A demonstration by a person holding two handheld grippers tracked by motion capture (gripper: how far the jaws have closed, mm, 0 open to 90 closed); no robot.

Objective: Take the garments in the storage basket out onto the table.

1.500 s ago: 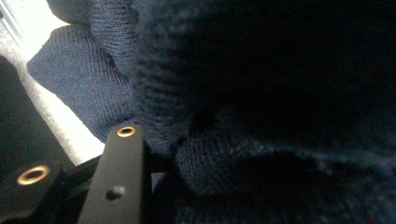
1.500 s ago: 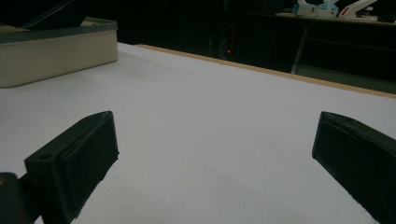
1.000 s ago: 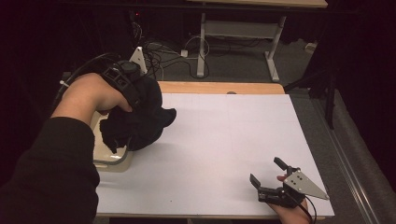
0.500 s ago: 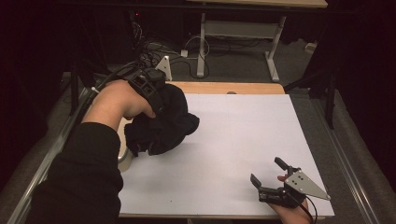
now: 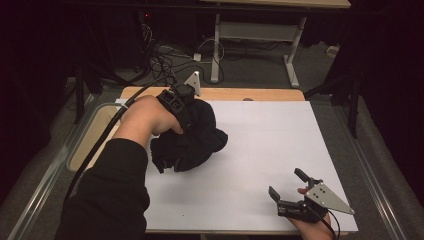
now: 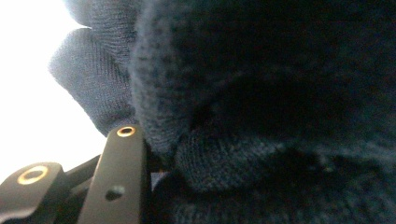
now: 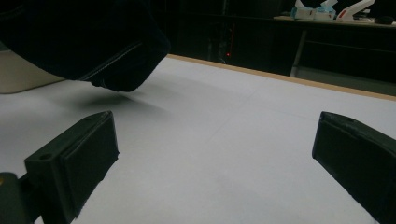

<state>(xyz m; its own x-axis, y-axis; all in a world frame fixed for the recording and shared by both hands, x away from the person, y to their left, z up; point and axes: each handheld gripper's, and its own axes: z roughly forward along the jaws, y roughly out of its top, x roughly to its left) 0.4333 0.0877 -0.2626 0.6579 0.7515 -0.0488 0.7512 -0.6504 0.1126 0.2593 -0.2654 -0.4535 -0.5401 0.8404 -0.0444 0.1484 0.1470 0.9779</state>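
The dark knitted garment (image 5: pixel 187 140) hangs bunched from the left gripper (image 5: pixel 181 102), whose jaws pinch a thick fold of it; in the left gripper view one black jaw presses against the knit (image 6: pixel 261 116) and the other jaw is buried in cloth. Seen from the right gripper view, the garment's lowest fold (image 7: pixel 93 42) hangs just clear of the white tabletop (image 5: pixel 280 145), with its shadow beneath. Behind the left hand (image 5: pixel 145 117), at the tabletop's left edge, lies a shallow beige tray (image 5: pixel 92 135); the forearm and the garment cover most of it, so its contents cannot be made out. The right gripper (image 5: pixel 290 192) rests well apart, on the near right corner of the tabletop, jaws spread wide with nothing between them. The right hand is cut off by the bottom edge of the high view.
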